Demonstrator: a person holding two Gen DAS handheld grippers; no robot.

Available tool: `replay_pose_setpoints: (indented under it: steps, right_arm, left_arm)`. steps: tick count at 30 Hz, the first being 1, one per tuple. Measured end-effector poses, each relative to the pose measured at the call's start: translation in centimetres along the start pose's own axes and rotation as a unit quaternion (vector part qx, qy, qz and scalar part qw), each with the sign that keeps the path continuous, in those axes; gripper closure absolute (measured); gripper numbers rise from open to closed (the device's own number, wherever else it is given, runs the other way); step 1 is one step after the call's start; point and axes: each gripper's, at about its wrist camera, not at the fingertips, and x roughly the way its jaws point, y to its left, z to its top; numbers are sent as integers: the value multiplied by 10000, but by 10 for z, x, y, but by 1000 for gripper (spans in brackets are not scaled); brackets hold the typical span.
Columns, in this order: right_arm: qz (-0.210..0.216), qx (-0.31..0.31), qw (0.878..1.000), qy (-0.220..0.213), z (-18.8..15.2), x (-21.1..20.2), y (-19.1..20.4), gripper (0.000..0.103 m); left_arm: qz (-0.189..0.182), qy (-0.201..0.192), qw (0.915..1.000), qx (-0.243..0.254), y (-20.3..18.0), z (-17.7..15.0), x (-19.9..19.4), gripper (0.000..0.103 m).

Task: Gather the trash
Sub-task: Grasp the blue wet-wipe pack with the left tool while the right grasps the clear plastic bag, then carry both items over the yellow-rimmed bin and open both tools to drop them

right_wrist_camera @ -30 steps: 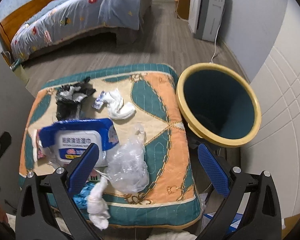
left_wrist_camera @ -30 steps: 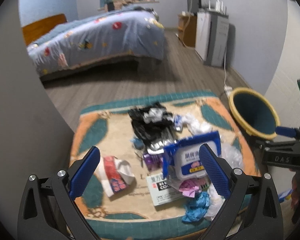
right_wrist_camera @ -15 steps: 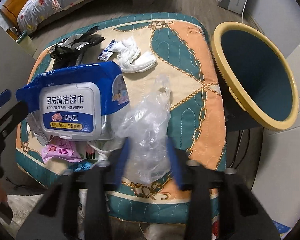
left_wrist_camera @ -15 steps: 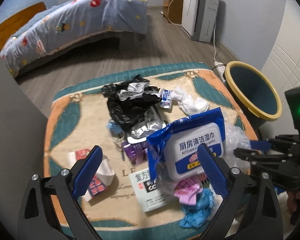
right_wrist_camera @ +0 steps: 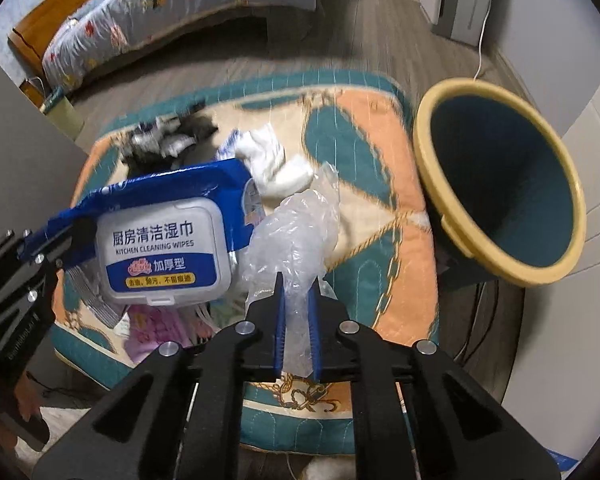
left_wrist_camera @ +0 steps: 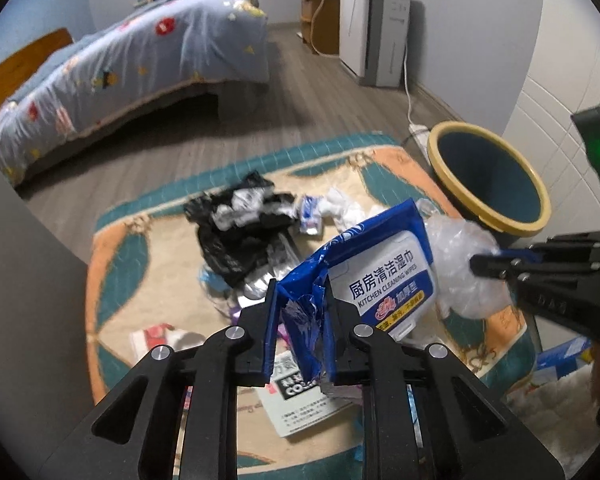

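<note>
My left gripper (left_wrist_camera: 300,300) is shut on the torn end of a blue kitchen-wipes pack (left_wrist_camera: 384,276), held above the cushion; the pack also shows in the right wrist view (right_wrist_camera: 164,240). My right gripper (right_wrist_camera: 298,284) is shut on a crumpled clear plastic bag (right_wrist_camera: 296,224), which also shows in the left wrist view (left_wrist_camera: 464,272) right of the pack. The yellow-rimmed teal trash bin (right_wrist_camera: 500,184) stands to the right of the cushion, also in the left wrist view (left_wrist_camera: 488,184).
More trash lies on the patterned cushion (right_wrist_camera: 384,200): a black bag (left_wrist_camera: 240,232), white tissues (right_wrist_camera: 276,164), a printed leaflet (left_wrist_camera: 300,400), a pink wrapper (right_wrist_camera: 156,324), a red-and-white wrapper (left_wrist_camera: 164,336). A bed (left_wrist_camera: 140,60) and a white appliance (left_wrist_camera: 376,28) stand behind.
Both grippers have shut: the left on the wipes pack, the right on the clear plastic bag. Both items are now lifted off the cushion.
</note>
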Motion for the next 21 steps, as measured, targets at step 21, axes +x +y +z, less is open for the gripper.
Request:
replay_pose_setpoints:
  steps: [21]
  right_arm:
    - [-813,855,9783,-1704,97,-80,-177,94]
  left_arm:
    - [-45,-934,9955,164,-87,136,-16,84]
